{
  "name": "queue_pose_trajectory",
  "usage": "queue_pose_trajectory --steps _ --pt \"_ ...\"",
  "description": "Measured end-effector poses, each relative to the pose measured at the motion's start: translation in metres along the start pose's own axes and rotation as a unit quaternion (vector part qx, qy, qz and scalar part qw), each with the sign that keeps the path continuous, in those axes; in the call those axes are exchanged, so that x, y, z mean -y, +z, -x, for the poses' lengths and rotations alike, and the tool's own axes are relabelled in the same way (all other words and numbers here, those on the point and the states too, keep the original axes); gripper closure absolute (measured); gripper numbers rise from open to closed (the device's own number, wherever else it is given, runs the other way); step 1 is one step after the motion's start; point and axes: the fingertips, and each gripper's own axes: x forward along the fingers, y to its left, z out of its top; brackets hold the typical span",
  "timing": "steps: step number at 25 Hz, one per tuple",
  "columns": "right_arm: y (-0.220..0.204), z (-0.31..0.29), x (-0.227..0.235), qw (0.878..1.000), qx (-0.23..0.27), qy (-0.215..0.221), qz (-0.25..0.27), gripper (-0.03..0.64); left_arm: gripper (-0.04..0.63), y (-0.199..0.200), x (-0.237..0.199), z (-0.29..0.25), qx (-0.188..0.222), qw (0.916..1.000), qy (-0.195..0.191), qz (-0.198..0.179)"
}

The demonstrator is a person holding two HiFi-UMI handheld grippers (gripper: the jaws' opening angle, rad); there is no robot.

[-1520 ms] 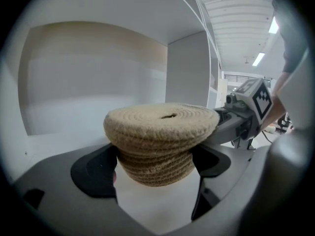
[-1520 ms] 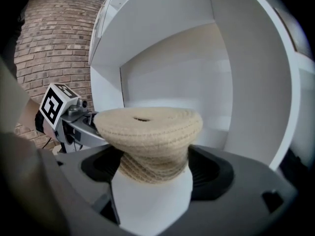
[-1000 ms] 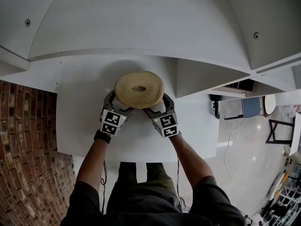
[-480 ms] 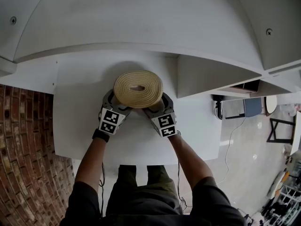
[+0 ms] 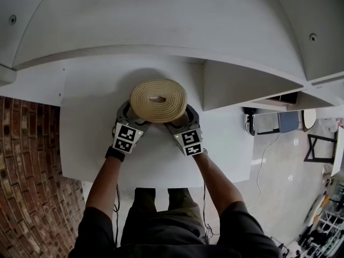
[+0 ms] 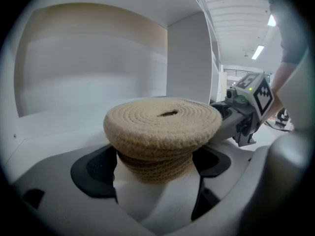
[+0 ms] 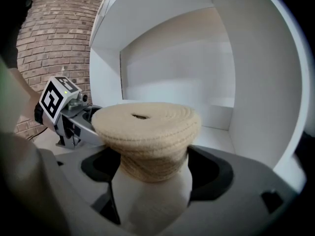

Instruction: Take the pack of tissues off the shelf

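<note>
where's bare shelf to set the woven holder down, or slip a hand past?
Bare: the white board left of the left hand-held gripper, out to its edge by the brick wall; the stretch right of the right hand-held gripper, below the divider panel; the front strip. Crowded: the centre, where both clamp the woven holder.

Office-like hall — white shelving (image 5: 161,31), brick wall (image 5: 27,171), ceiling strip lights (image 6: 257,51), glossy floor (image 5: 279,165)
</note>
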Motion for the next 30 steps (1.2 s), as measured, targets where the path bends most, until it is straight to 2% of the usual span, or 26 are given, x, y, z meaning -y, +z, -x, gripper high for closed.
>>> queue_pose_trajectory --steps 7,14,19,23,28,30 --pt "0.0 0.013 0.001 1.0 -0.013 -0.003 0.004 0.198 0.129 -0.003 -0.001 0.014 -0.023 0.9997 -0.007 0.0" --pt "0.005 0.045 0.005 0.999 -0.033 -0.019 -0.004 0.215 0.146 -0.008 -0.003 0.051 -0.046 0.9985 0.007 0.029" --pt "0.034 0.082 0.004 0.999 -0.016 -0.041 0.005 0.343 0.245 0.014 0.0 0.088 -0.029 0.9985 0.017 0.043" --pt "0.07 0.111 0.003 0.998 0.013 -0.057 0.013 0.443 0.388 0.05 0.005 0.118 0.003 0.9988 0.039 0.032" --pt "0.11 0.143 0.002 0.996 0.045 -0.076 0.017 0.569 0.508 0.1 0.017 0.146 0.042 0.9977 0.052 0.011" --pt "0.124 0.156 -0.001 0.995 0.055 -0.077 0.015 0.615 0.576 0.115 0.021 0.157 0.057 0.9965 0.061 0.011"
